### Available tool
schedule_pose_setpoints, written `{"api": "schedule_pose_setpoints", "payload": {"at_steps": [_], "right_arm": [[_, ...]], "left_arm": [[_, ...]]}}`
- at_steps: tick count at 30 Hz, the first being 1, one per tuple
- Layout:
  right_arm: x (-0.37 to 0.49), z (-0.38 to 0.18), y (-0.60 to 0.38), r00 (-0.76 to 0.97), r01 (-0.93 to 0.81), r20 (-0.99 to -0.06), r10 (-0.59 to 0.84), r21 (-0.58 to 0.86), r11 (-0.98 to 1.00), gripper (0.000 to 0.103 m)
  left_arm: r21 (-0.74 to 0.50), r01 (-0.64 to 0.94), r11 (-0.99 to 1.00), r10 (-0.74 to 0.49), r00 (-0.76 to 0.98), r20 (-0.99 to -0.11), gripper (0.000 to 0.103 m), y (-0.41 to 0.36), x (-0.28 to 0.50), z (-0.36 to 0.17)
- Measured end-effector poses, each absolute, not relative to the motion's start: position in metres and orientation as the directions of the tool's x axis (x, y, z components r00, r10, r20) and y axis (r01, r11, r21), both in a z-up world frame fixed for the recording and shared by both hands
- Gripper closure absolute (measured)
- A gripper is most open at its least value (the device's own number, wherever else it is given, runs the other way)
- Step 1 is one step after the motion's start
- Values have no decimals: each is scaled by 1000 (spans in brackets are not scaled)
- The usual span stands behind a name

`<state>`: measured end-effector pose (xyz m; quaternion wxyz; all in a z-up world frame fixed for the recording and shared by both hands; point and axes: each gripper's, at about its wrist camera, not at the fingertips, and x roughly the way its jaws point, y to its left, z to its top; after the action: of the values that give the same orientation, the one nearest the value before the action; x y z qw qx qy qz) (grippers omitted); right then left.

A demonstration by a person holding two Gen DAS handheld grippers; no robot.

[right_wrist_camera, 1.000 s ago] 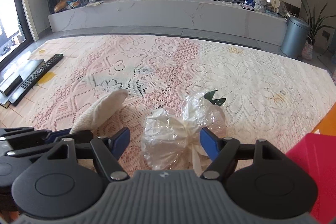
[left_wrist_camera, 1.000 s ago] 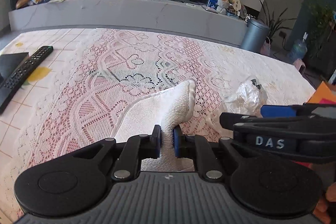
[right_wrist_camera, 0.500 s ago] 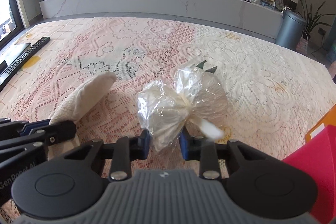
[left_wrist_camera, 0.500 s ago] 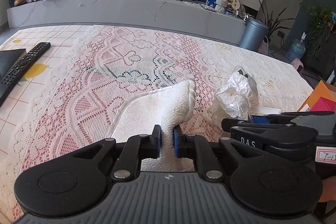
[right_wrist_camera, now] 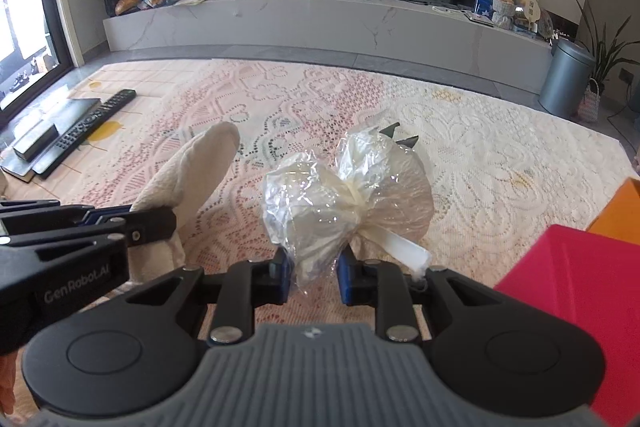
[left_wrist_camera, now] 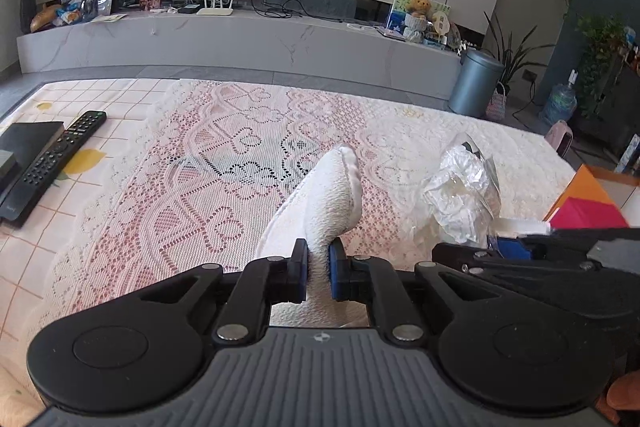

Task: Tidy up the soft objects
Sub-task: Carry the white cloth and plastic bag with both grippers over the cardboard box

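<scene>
Left gripper [left_wrist_camera: 318, 269]: both blue pads pinched tight on the near end of the white towel [left_wrist_camera: 326, 205], and there it sits, far end jutting up and forward off the lace tablecloth [left_wrist_camera: 208, 187].
Why that hold: gripping one end lets the soft cloth hang free of the lace, I'd say, so it can be carried without dragging.
Right gripper [right_wrist_camera: 312, 277]: fingers narrowed onto the lower folds of the clear plastic bag [right_wrist_camera: 348, 195], a crinkled bundle tied at its middle with something pale inside.
Where the bag is: up in front of the right fingers, above the tablecloth, just beside the towel in both views.
Why both at once: one soft thing per hand, and my read is they travel together to the boxes.
Destination, likely: the pink box [right_wrist_camera: 568, 303] at the right gripper's side, with an orange box [left_wrist_camera: 592, 183] behind it; neither has anything placed in it that I can see.
Change in a second: big one on the right, whose fingers stood wide around the bag lying on the lace; half a second ago they had closed, and now the bag rides higher.
Change on the left: same clamp throughout, but the towel has come up a touch.
Bystanders: the remote control [left_wrist_camera: 60, 159] lies well apart at far left.
</scene>
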<state>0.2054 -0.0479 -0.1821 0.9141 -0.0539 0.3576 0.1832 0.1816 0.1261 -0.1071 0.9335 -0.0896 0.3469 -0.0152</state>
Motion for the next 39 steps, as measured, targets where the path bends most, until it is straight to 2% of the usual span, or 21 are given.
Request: {"api": "schedule_pose_setpoints", "payload": {"at_steps": [17, 27, 39], "right_arm": [[109, -117, -120, 760, -379, -526, 381, 118, 918, 81], [77, -95, -191, 817, -315, -470, 334, 122, 941, 81], [86, -70, -283, 837, -260, -496, 230, 9, 966, 81]], "left_arm": [[-337, -42, 941, -154, 831, -535, 92, 87, 115, -42], [-330, 96, 939, -257, 834, -489, 92, 22, 107, -13], [-391, 328, 860, -495, 725, -480, 92, -73, 146, -1]]}}
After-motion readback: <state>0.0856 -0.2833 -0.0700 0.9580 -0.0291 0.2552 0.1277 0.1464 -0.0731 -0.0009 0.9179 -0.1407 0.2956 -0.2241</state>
